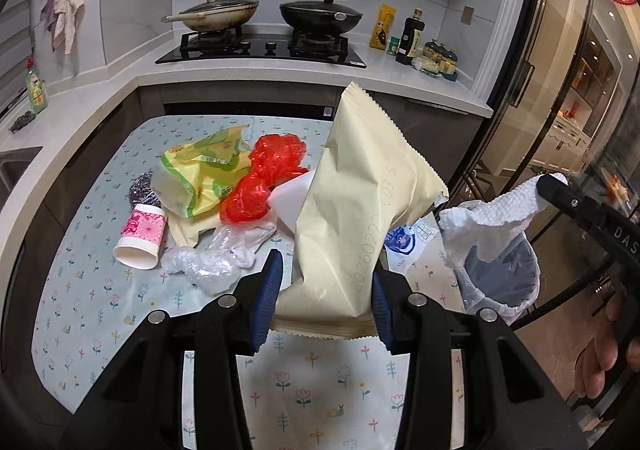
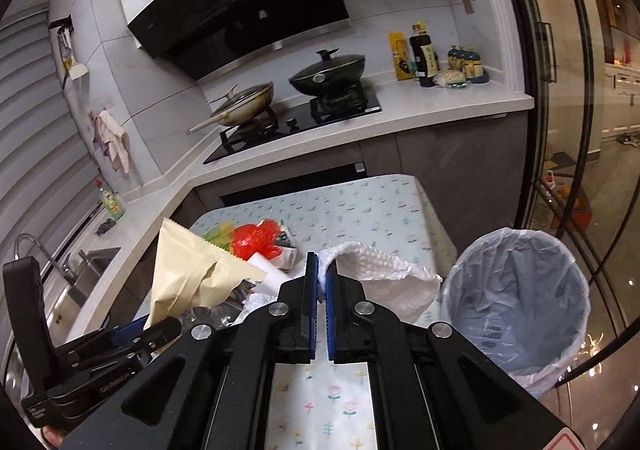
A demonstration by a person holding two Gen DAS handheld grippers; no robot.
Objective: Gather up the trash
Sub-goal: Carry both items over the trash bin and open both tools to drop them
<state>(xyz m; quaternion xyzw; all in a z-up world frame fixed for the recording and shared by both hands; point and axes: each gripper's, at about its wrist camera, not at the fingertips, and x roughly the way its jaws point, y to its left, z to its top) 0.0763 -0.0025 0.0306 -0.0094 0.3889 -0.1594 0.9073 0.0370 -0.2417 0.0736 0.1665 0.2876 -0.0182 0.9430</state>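
Note:
My left gripper [image 1: 326, 290] is shut on a cream snack bag [image 1: 360, 202], which stands up above the flowered table mat [image 1: 100, 290]. The same cream snack bag [image 2: 188, 274] appears at the left in the right wrist view, above the left gripper [image 2: 132, 334]. My right gripper [image 2: 322, 274] is shut on a white paper towel [image 2: 384, 270] that hangs to the right. In the left wrist view, that paper towel [image 1: 496, 210] dangles over the lined trash bin [image 1: 500, 274]. The bin [image 2: 516, 302] stands beside the table's right edge.
On the mat lie a yellow-green bag [image 1: 200, 178], a red plastic bag [image 1: 264, 178], a clear plastic bag [image 1: 216, 254], a pink paper cup [image 1: 140, 238] and a steel scourer [image 1: 142, 190]. Behind are the stove with two pans [image 1: 264, 46] and bottles [image 1: 412, 38]. A glass door [image 2: 580, 90] stands right.

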